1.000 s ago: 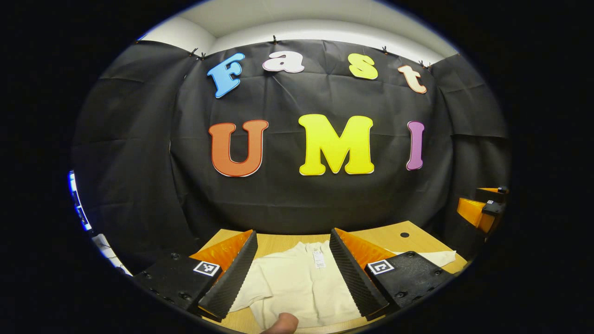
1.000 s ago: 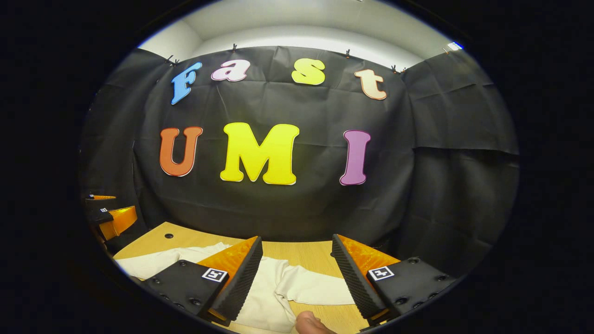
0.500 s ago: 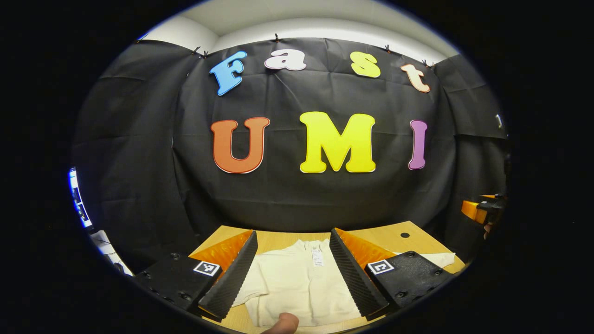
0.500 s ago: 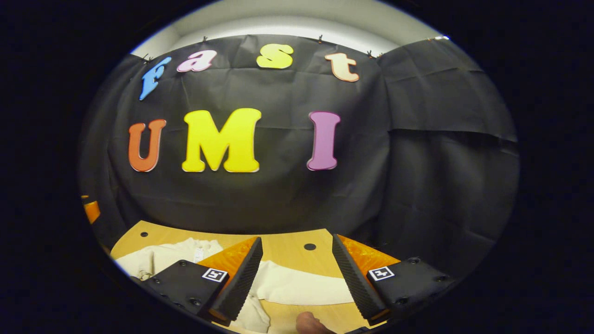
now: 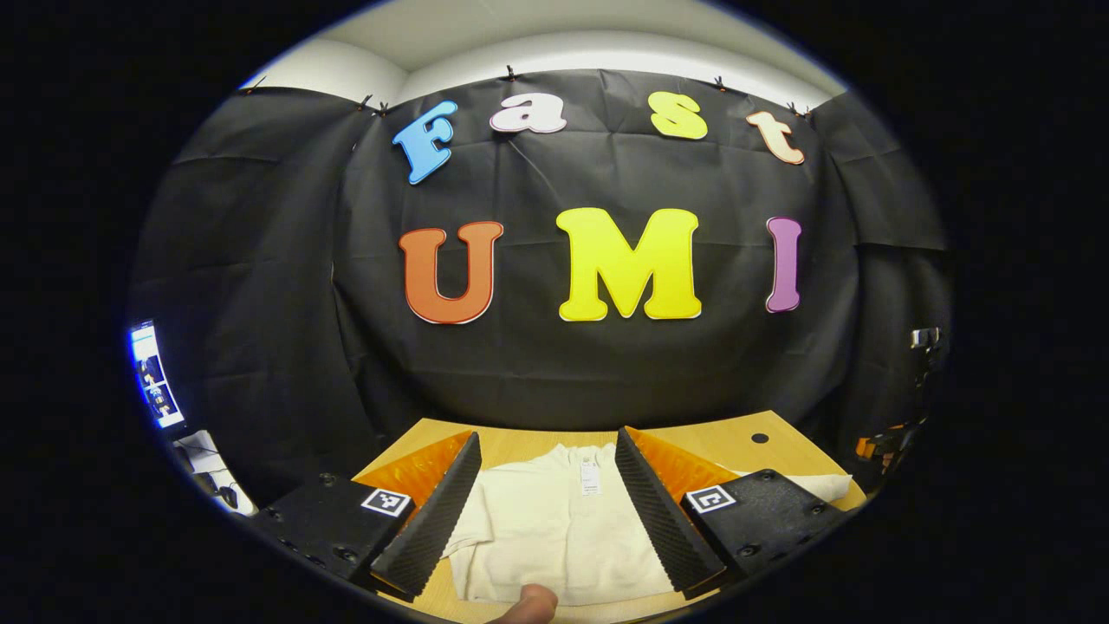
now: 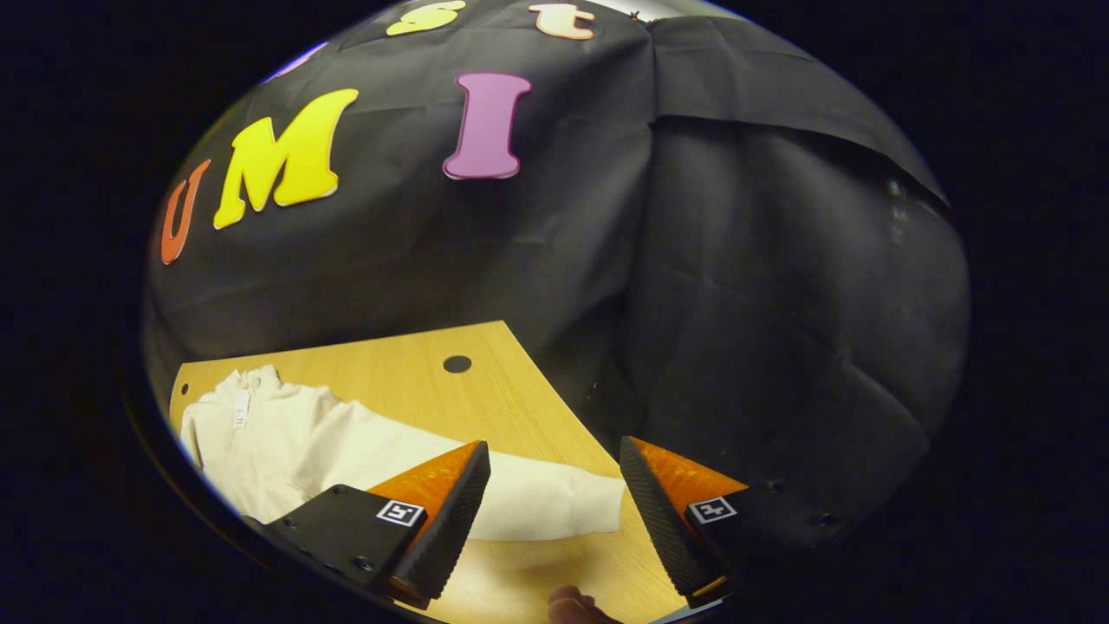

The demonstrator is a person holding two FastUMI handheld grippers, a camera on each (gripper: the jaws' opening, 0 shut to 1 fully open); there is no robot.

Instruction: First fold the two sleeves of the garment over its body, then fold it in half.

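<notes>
A cream long-sleeved garment lies flat on the wooden table, its neck label toward the wall. My left gripper hovers open over the body, with nothing between its fingers. Part of the garment's left side looks folded inward. In the right gripper view the garment lies at the left and one sleeve stretches right, its cuff between the fingers. My right gripper is open just above that cuff. The same sleeve's end shows at the table's right side.
The table's right edge runs close past the cuff, with the black cloth wall behind. A round hole sits in the tabletop near the sleeve. A lit screen stands off to the left. A person's fingertip shows at the bottom.
My right gripper swung right and tilted down, from over the garment's body to the outstretched sleeve's cuff. The left gripper barely moved and stays open.
</notes>
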